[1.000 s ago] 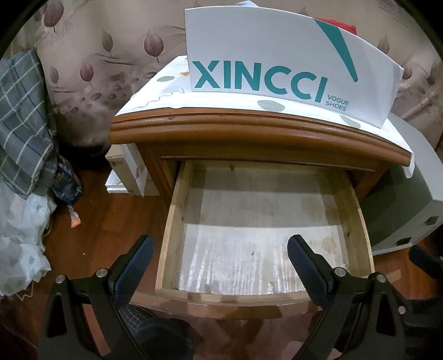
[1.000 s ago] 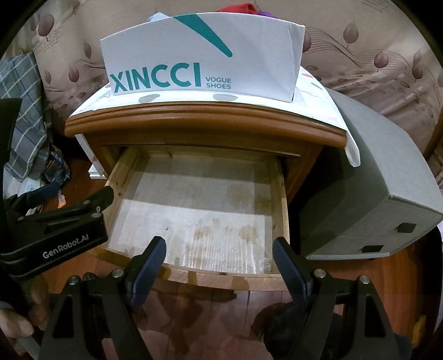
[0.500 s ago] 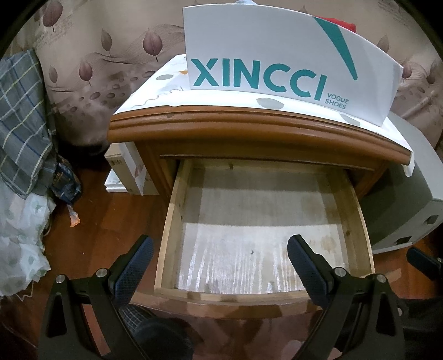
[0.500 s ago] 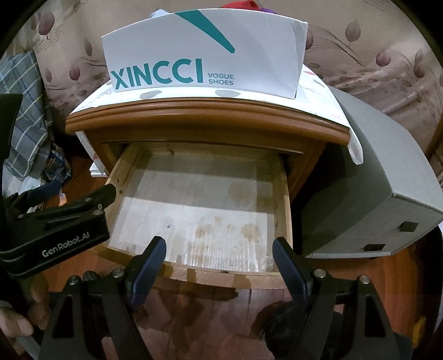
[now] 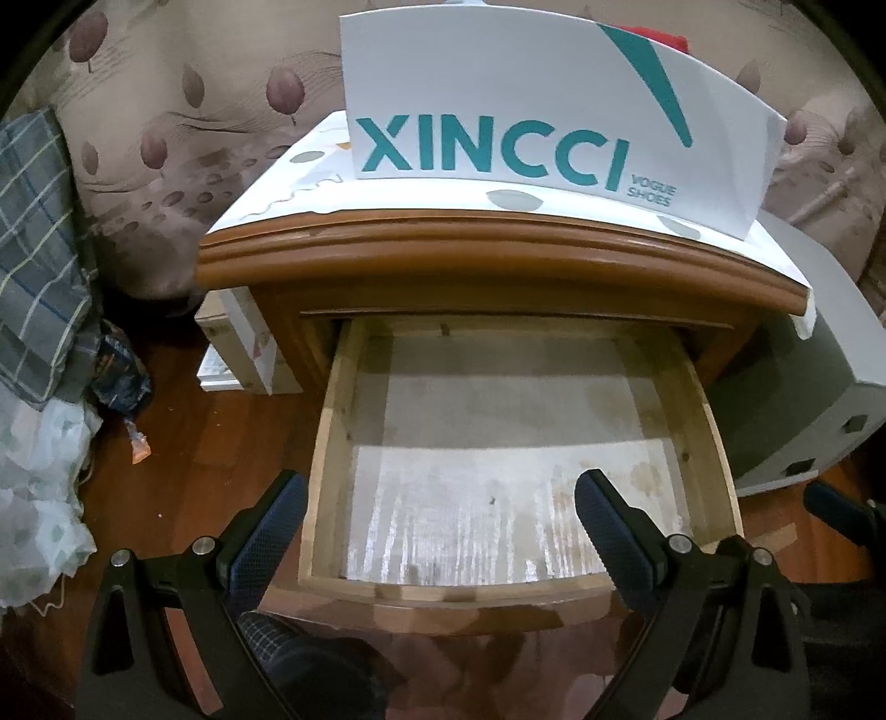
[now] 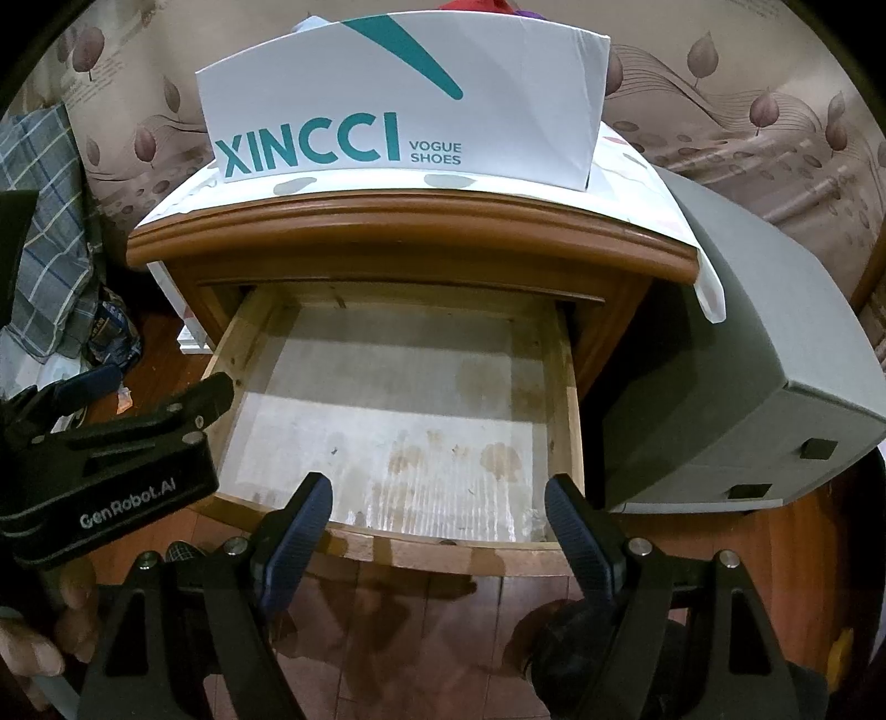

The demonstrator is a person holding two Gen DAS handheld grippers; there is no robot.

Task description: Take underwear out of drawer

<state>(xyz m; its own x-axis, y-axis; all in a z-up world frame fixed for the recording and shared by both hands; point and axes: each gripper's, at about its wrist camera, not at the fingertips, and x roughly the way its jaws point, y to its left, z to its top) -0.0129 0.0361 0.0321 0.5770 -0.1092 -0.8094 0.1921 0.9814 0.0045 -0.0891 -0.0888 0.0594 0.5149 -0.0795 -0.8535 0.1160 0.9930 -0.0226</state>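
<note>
**Drawer open and bare; no underwear in sight**

Left gripper [image 5: 440,518] spread wide, nothing between the pads; right gripper [image 6: 440,520] likewise wide and holding nothing; both hovering just short of the front lip of the drawer [image 5: 326,443], pulled well out of the nightstand [image 5: 498,260] straight ahead; only a stained liner [image 6: 398,421] showing on the drawer floor beyond the fingertips, no garment on it; back strip under the top in shadow, so not fully checked. Underwear itself not identifiable in either view; red and purple cloth [image 6: 487,5] peeking over the white shoe box [image 6: 398,99] up on the nightstand, far ahead and above both claws, too little visible to name. Probably at the tail end, removal seemingly done; next move likely calls for either a check of the shaded rear or pushing the drawer front shut with claws clear of the rim.
</note>
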